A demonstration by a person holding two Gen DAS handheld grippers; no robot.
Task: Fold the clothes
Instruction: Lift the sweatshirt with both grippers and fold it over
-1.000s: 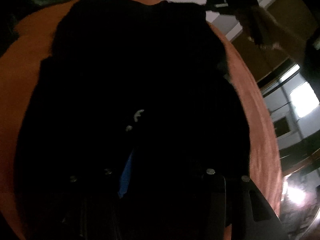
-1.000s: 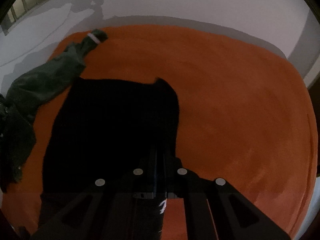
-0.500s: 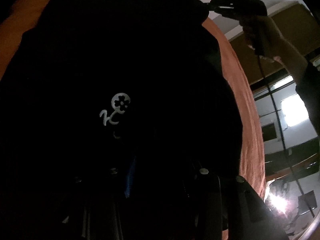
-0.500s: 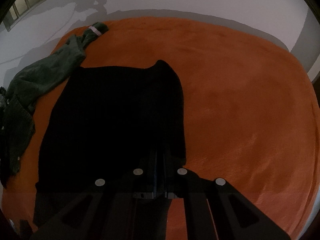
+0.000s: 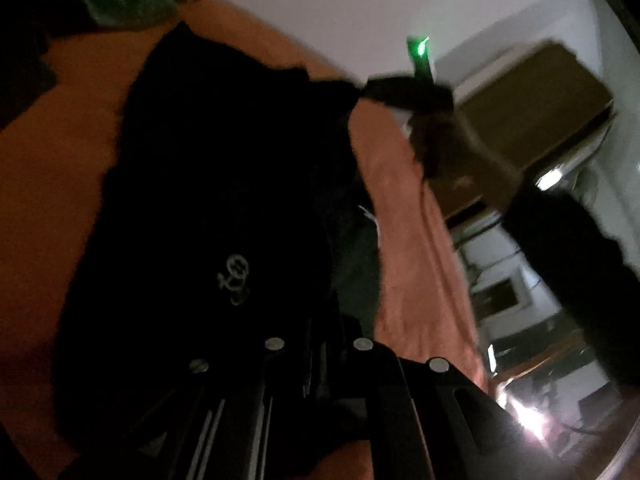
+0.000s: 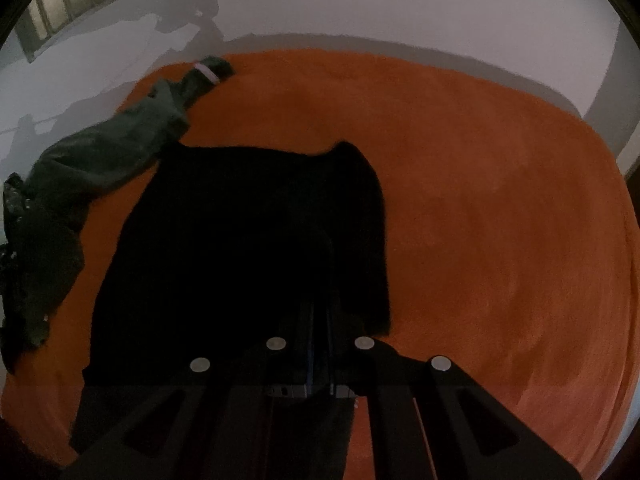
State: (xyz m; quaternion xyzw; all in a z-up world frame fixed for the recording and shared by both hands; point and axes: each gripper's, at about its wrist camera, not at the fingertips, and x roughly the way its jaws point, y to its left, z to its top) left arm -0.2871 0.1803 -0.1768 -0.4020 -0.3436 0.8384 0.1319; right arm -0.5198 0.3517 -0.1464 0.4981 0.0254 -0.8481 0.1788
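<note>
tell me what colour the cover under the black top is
Orange: the cover under the black top shows best in the right wrist view.

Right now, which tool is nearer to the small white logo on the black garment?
Left. The left tool is shut on the black garment just below the white logo. The right tool grips the garment's far corner, well away from the logo.
</note>
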